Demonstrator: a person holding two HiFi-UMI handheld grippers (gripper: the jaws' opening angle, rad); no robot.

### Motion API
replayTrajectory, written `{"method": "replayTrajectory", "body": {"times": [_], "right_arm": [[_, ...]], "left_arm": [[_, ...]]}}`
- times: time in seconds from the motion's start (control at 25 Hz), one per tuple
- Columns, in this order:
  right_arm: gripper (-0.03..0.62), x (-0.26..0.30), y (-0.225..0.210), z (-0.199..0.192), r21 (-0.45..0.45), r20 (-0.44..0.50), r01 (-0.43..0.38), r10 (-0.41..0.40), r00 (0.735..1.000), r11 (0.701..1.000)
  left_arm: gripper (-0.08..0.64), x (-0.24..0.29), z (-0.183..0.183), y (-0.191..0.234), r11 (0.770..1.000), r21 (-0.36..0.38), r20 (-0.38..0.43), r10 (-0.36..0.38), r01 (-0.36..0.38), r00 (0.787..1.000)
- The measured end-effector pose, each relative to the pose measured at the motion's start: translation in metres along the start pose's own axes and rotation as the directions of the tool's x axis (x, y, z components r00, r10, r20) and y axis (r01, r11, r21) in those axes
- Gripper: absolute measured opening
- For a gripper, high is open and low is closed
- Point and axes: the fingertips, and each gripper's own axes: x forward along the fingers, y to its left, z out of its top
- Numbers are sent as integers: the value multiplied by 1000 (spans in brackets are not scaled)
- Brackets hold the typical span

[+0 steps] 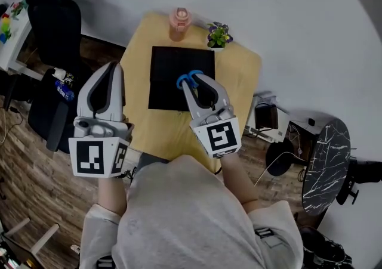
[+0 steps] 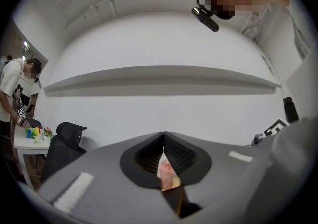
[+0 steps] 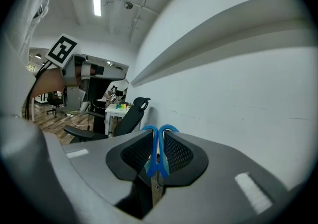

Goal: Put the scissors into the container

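Note:
Blue-handled scissors (image 1: 182,82) hang above the black mat (image 1: 167,86), with my right gripper (image 1: 196,83) shut on them. In the right gripper view the scissors (image 3: 158,161) sit clamped between the jaws, handles up at the tips and blades pointing back toward the camera. A pink container (image 1: 179,23) stands at the table's far edge, beyond the mat. My left gripper (image 1: 113,66) is held over the table's left edge, shut and empty. The left gripper view shows the pink container (image 2: 167,170) through the gap below the closed jaws.
A small potted plant (image 1: 219,36) stands to the right of the container on the yellow table (image 1: 239,83). A black office chair (image 1: 51,17) is to the left of the table. A dark round side table (image 1: 325,160) stands at the right.

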Motion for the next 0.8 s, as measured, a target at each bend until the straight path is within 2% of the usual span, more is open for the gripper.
{"method": "replayTrajectory", "body": {"times": [0.2, 0.36, 0.56, 0.8], "right_arm": [[72, 15, 10, -34, -38, -78, -57, 54, 995, 998], [72, 24, 21, -65, -70, -163, -118, 105, 981, 991], [72, 30, 34, -106, -93, -272, -196, 164, 948, 976], [72, 41, 50, -137, -129, -361, -293, 231, 904, 947]], "left_arm": [[60, 5, -9, 8, 1000, -10, -14, 10, -10, 1000], [60, 7, -17, 11, 1000, -19, -30, 16, -16, 999], [60, 6, -23, 17, 999, -22, -45, 34, -35, 998], [60, 0, -28, 26, 998, -27, -58, 61, -62, 996]]}}
